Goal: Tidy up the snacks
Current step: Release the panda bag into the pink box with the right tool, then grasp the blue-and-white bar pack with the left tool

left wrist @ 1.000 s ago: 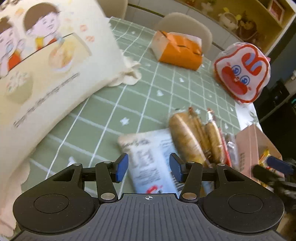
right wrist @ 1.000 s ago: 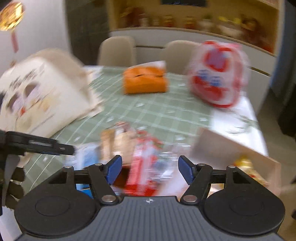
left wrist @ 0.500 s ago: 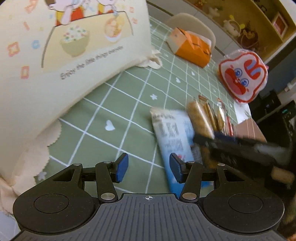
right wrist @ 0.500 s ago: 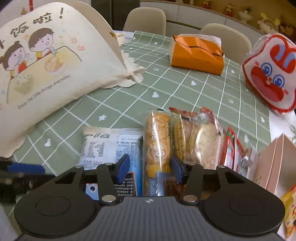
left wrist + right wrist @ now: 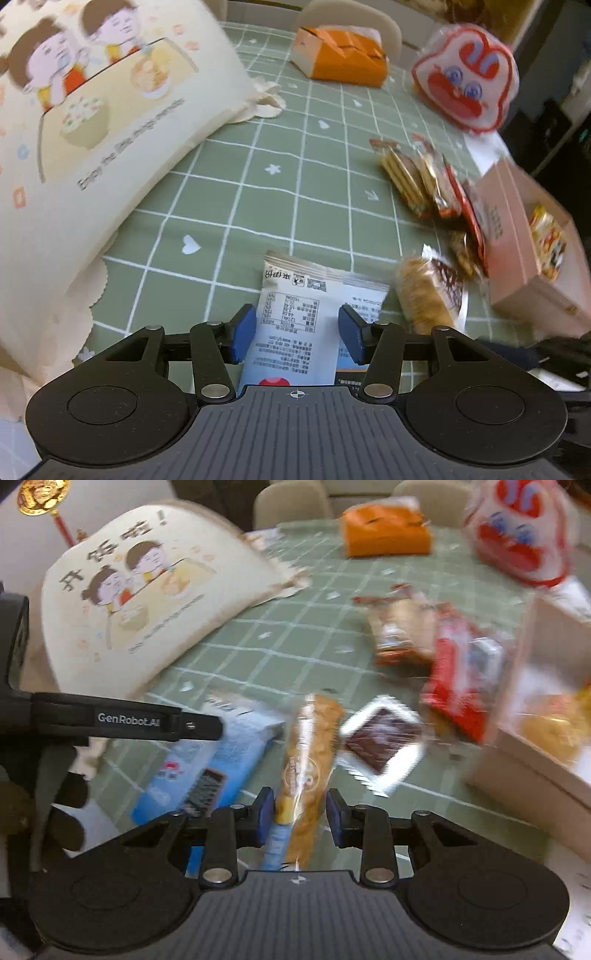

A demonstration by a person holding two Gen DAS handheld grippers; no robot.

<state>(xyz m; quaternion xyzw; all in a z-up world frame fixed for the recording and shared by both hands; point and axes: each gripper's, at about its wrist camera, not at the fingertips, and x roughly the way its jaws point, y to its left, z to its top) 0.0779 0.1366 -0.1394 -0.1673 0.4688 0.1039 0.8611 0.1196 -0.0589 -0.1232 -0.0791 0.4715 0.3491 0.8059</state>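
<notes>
A white and blue snack packet (image 5: 295, 317) lies on the green checked tablecloth between the open jaws of my left gripper (image 5: 297, 334). A long bread roll in a clear wrapper (image 5: 308, 771) sits between the blue pads of my right gripper (image 5: 300, 816), which is shut on its near end. The roll also shows in the left wrist view (image 5: 421, 295). The blue packet (image 5: 218, 764) lies left of the roll. A chocolate wafer packet (image 5: 384, 742) lies right of it. Biscuit packs (image 5: 417, 177) and a red packet (image 5: 461, 679) lie further back.
A pink open box (image 5: 532, 240) holding yellow snacks stands at the right. A large cream cartoon cushion (image 5: 92, 122) fills the left. An orange tissue box (image 5: 343, 59) and a red-and-white rabbit bag (image 5: 465, 77) stand at the back. The left gripper's body (image 5: 110, 720) crosses the right view.
My right gripper has closed on the bread roll and pulled it away from the biscuit packs. My left gripper has moved over the white and blue packet, jaws still open.
</notes>
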